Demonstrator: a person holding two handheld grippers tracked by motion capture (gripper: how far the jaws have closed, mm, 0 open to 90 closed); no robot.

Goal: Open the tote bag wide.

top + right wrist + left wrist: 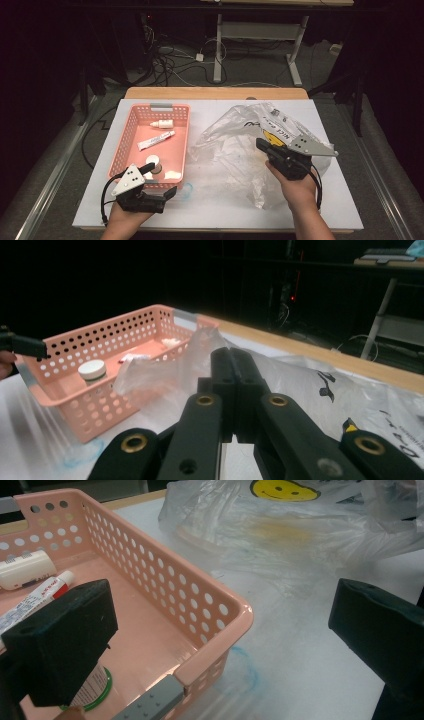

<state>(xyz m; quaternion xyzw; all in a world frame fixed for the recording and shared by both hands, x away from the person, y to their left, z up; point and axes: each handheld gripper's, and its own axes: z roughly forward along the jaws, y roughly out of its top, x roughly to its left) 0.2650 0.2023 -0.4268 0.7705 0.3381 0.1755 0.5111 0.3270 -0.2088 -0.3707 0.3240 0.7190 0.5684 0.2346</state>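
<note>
White table [150,212]: pink basket [131,125] left, plastic bag [235,145] beside it.

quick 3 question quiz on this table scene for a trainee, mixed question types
1. True or false: the right tool is shut on the plastic bag.
2. Which corner of the pink basket sits between the left tool's open jaws: A) near, by the bag, B) far, by the white bottle?
3. Fill in: the printed face on the bag is coloured ____.

Key
1. True
2. A
3. Yellow
</note>
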